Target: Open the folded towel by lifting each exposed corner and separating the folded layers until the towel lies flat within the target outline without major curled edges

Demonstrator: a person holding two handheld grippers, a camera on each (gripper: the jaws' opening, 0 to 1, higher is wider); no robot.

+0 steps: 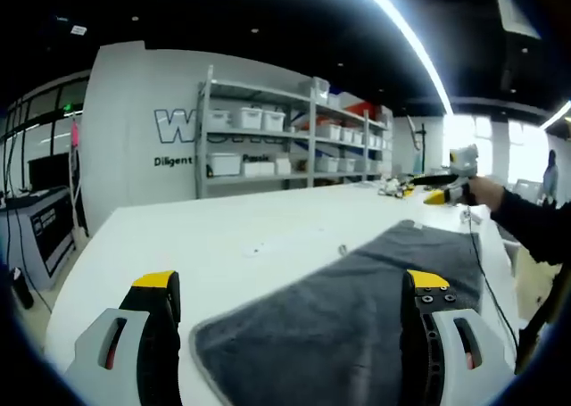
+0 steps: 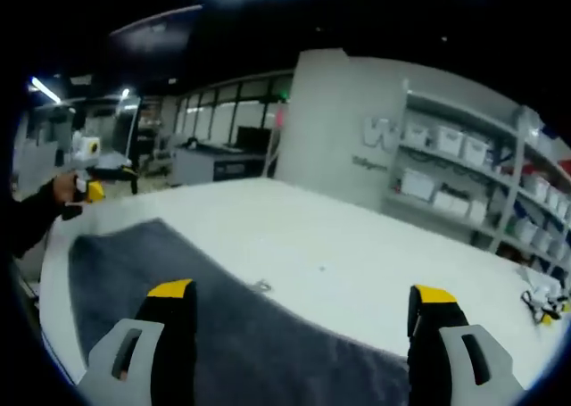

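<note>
Our left gripper (image 1: 290, 290) fingers apart, empty, hovering over near end of grey towel (image 1: 357, 308). Right gripper (image 2: 303, 303) fingers likewise apart, empty, above opposite end; we judge both poised for corner picks. Towel flat on white desk (image 1: 250, 227), long axis running gripper to gripper.

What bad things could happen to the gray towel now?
1. The towel lies close to the table edge in the left gripper view, so a tug might drag it off.
2. A black cable hangs over the towel's far end and could snag a lifted corner.
3. Both the left gripper and right gripper are open above the cloth, so a careless pinch might take two layers at once and bunch it.
</note>
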